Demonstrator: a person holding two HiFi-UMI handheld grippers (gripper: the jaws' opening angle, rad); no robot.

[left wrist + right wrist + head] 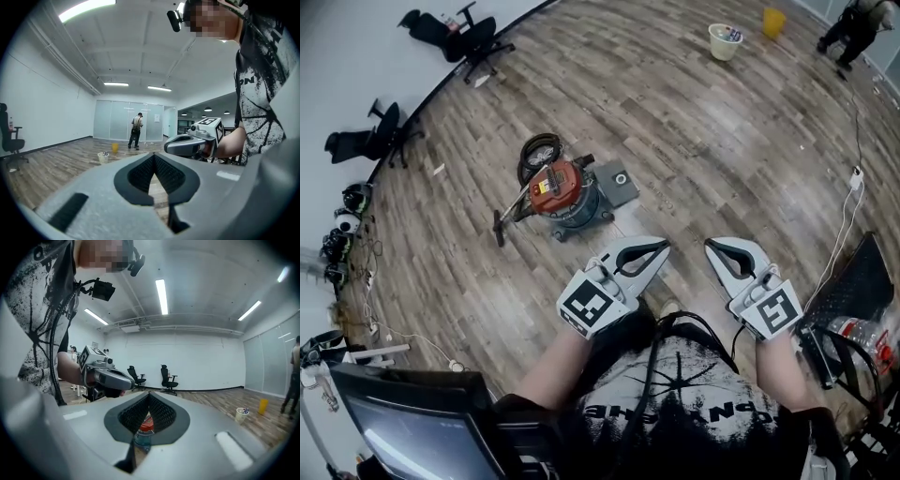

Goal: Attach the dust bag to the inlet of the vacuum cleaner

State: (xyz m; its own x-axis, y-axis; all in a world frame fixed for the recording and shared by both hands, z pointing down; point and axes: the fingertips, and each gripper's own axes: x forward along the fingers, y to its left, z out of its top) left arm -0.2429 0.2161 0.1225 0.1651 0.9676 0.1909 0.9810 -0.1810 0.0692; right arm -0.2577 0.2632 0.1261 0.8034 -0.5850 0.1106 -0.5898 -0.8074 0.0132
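Both grippers are held out in front of the person, side by side w/ a gap between them, noses aimed out over the floor. The left gripper (662, 248) has its jaws clenched together w/ nothing between them. In the left gripper view its ribbed pads (140, 172) meet at the tip, and only bare boards show through the opening below. The right gripper (712, 246) is likewise clamped tight and empty, its pads (164, 412) touching at the tip (the red and blue seen through the opening behind them is the vacuum farther off, not something gripped).

The vacuum cleaner (565, 192) stands on the wood floor (703, 141), well apart from both grippers, ahead and a bit left of them. It has a red top and a blue-grey drum, w/ a black hose (539, 152) coiled behind it and a wand (508, 217) running out to its left. The dust bag (619, 183), a flat grey piece w/ a round hole, lies on the floor just beside the drum on its right. Can't tell if it touches the drum.

Bg: a white bucket (725, 41) and a yellow bucket (774, 22) at the far end, w/ another person (853, 28) near them. Black office chairs (459, 36) stand by the wall, and a monitor (412, 427) sits at lower left.
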